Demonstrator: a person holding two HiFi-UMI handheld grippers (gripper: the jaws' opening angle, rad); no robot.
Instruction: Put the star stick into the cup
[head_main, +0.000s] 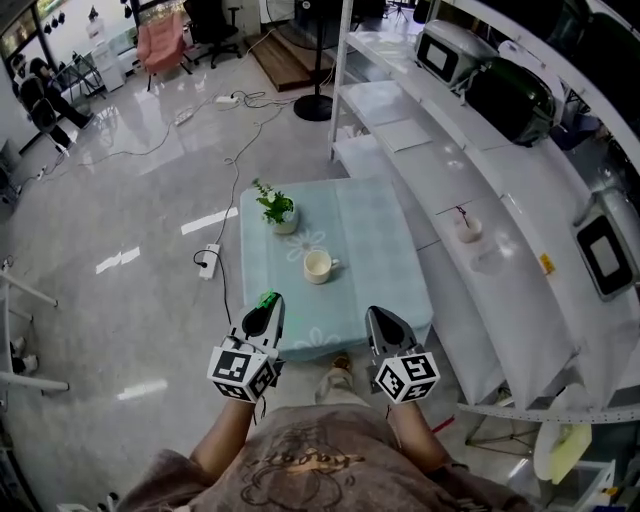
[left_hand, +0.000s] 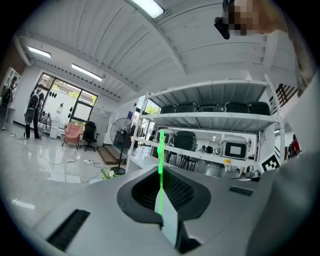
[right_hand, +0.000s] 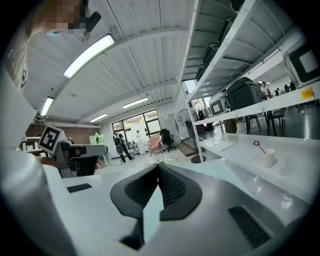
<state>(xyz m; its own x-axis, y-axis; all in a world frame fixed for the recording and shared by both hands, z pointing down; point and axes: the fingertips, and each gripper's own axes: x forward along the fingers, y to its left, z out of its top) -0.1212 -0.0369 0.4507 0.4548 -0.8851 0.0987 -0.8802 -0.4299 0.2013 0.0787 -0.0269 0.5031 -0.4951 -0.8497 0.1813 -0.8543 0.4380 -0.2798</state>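
Head view, nearest first: the left gripper (head_main: 262, 322) and right gripper (head_main: 384, 325) hover side by side over the near edge of the table (head_main: 372, 240), at 7 and 5 o'clock of the cup (head_main: 318, 266).

The left fingers pinch the green star stick (head_main: 267, 298). Its tip pokes out past them toward 12 o'clock, short of the cup and apart from it. In the left gripper view the fingers (left_hand: 169, 220) of the left gripper (left_hand: 162, 197) are clamped on the stick's lower end. The star stick (left_hand: 161, 155) has its long axis running straight out from their seam in line with the fingers, star end farthest from the gripper and seen edge-on.

In the right gripper view the right gripper (right_hand: 157, 180) has its fingers (right_hand: 150, 212) pressed together with nothing between them. At 10 o'clock the star stick (right_hand: 96, 139) shows its star face-on beyond the left gripper (right_hand: 80, 150).

Farther on, the cup stands upright mid-table, handle toward 3 o'clock. A small potted plant (head_main: 277, 210) stands at its 11 o'clock. At 2 o'clock, off the table, a white shelf (head_main: 520, 240) carries 1 other small cup (head_main: 467, 228) with a thin stick in it.
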